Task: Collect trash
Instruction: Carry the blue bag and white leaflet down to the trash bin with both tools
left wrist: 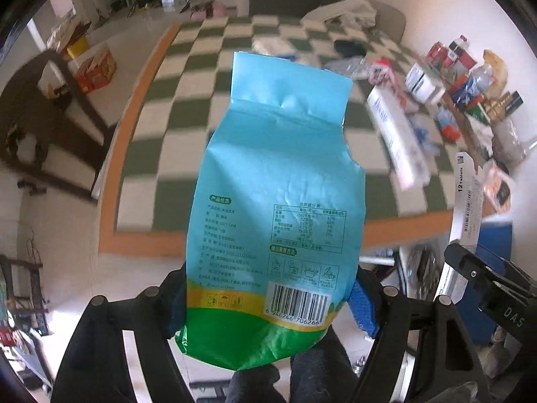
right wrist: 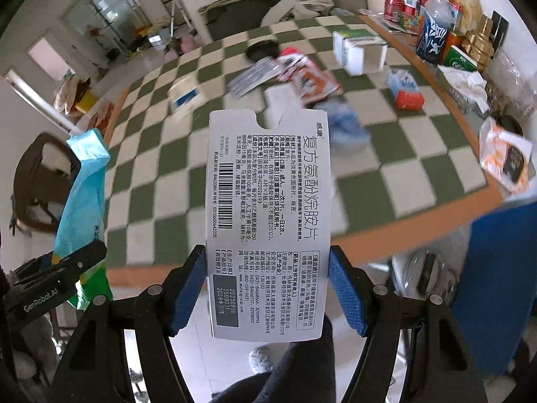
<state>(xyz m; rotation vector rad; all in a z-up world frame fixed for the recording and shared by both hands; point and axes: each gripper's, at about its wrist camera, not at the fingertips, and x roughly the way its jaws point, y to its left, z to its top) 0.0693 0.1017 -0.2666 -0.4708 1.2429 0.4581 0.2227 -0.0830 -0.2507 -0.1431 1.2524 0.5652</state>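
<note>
Blue pads of the left gripper (left wrist: 268, 299) press on both side edges of an empty food pouch (left wrist: 278, 201), gripping it near its green bottom seam so the torn top stands free above the jaws. Holding it low on the stiff seam probably keeps the limp foil from folding over the pads. The pouch is light blue with a yellow band, a barcode and a printed nutrition table; its upper edge is ripped and creased, and it looks flat.

Jaws of the right gripper (right wrist: 266, 288) clamp a flattened medicine carton (right wrist: 268, 221) by its long edges, printed face toward the camera. It is white-grey card with black text, a barcode, a dark date panel and a notched tab at the top.

Both items hang off the near edge of the checked table (right wrist: 386, 188), clear of its surface, and are judged to be in transit to a bin; none can be confirmed. More wrappers (right wrist: 308, 77) lie near the far edge.
</note>
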